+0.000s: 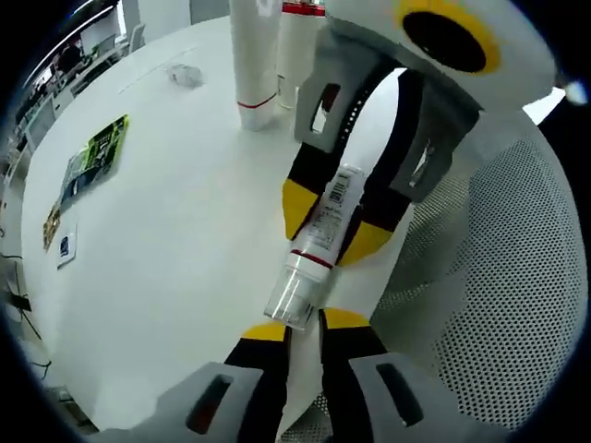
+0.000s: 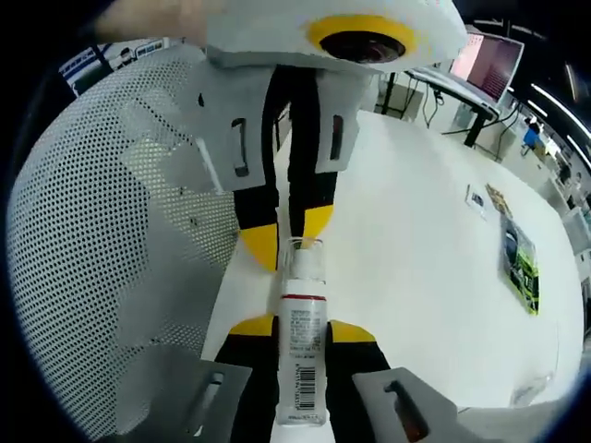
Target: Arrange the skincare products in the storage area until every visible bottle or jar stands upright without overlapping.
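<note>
A white tube with a red band, a barcode label and a clear cap (image 1: pixel 323 221) (image 2: pixel 301 355) is held lying level between the two grippers, over the edge of the white table (image 1: pixel 175 231). My right gripper (image 2: pixel 300 328) (image 1: pixel 334 223) is shut on the tube's body. My left gripper (image 1: pixel 307 325) (image 2: pixel 288 235) faces it from the other end, its yellow tips closed at the clear cap (image 1: pixel 294 293) (image 2: pixel 306 258). Two tall white tubes (image 1: pixel 257 65) (image 1: pixel 300 46) stand upright on the table beyond.
A white perforated mesh basket (image 1: pixel 499 277) (image 2: pixel 111 231) sits right beside the held tube. A green packet (image 1: pixel 97 157) (image 2: pixel 522 263), a small card (image 1: pixel 65 245) and a small wrapper (image 1: pixel 185 74) lie on the table. Desks and monitors stand beyond the table.
</note>
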A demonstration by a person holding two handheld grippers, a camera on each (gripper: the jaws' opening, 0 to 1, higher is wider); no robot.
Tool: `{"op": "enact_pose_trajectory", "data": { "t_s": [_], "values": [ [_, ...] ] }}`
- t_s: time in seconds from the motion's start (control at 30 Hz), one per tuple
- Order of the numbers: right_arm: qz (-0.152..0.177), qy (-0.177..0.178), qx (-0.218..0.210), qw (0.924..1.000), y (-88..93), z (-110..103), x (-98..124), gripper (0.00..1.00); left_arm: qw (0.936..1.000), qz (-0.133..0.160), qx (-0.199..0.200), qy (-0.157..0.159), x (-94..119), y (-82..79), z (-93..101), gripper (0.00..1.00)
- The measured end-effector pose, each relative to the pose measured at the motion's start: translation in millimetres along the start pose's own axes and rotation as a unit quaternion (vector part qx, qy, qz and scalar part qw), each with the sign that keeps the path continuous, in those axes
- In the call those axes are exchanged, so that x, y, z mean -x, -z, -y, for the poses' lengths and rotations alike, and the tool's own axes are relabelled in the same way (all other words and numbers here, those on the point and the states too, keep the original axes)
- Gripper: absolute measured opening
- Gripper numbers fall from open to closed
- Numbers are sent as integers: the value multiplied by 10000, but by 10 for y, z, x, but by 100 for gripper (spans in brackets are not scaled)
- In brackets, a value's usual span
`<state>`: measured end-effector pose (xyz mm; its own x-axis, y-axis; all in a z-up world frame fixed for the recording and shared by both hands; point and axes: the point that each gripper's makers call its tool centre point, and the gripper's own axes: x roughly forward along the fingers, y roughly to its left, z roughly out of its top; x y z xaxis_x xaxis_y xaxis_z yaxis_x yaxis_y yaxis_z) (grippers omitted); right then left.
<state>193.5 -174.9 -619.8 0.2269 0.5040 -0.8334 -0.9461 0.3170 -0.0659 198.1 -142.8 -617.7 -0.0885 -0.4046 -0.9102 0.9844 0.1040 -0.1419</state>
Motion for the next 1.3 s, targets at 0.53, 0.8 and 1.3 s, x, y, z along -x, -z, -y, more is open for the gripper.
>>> {"op": "enact_pose_trajectory", "data": {
  "t_s": [0.53,0.8,1.3],
  "values": [
    [742,89,-903,9931,-20,3,58,10,9983,506,266,-79,36,-53,-107,19],
    [2203,23,-2986,9286,-62,100,436,10,9616,2323,1457,-78,706,-431,-296,27],
    [5418,-828,-4711,6911,-867,151,1845,10,8154,5199,2023,1547,1926,-1663,286,29]
  ]
}}
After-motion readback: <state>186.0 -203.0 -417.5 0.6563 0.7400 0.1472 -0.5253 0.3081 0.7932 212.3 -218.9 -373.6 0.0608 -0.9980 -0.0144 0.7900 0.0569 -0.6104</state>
